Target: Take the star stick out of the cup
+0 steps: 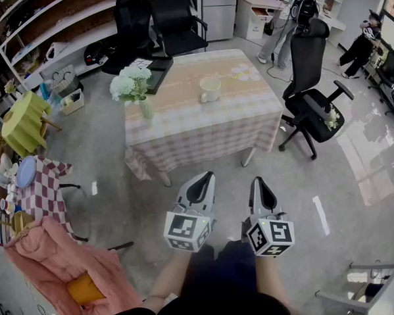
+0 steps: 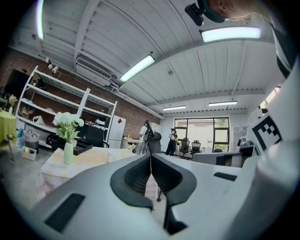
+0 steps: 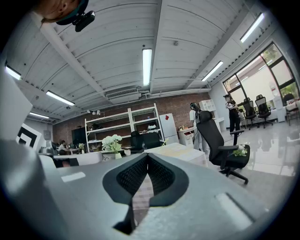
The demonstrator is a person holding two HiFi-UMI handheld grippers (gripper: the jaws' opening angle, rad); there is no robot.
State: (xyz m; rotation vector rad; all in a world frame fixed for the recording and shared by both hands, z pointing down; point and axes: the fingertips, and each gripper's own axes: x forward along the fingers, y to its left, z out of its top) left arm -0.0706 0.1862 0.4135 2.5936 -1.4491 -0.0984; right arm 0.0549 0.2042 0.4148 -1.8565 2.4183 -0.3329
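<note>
Both grippers held low and close to the body, side by side, pointing level toward the table. Left gripper has its jaws closed tip to tip with nothing between them; the left gripper view shows the pads meeting. Right gripper is the same, jaws together and empty. Marker cubes face up toward the head camera and the forearms show below.

Both are well apart from the table. Its top has a pink-and-white checked cloth hanging over the sides. The cup is pale, upright, near the table's middle. The star stick can't be made out at this range. A vase of white flowers stands near the left edge.

Room: glossy grey floor; black office chair just right of the table; two more black chairs behind it. White shelving along a brick wall at the left. Pink cloth heap lower left. People stand at the far back.
</note>
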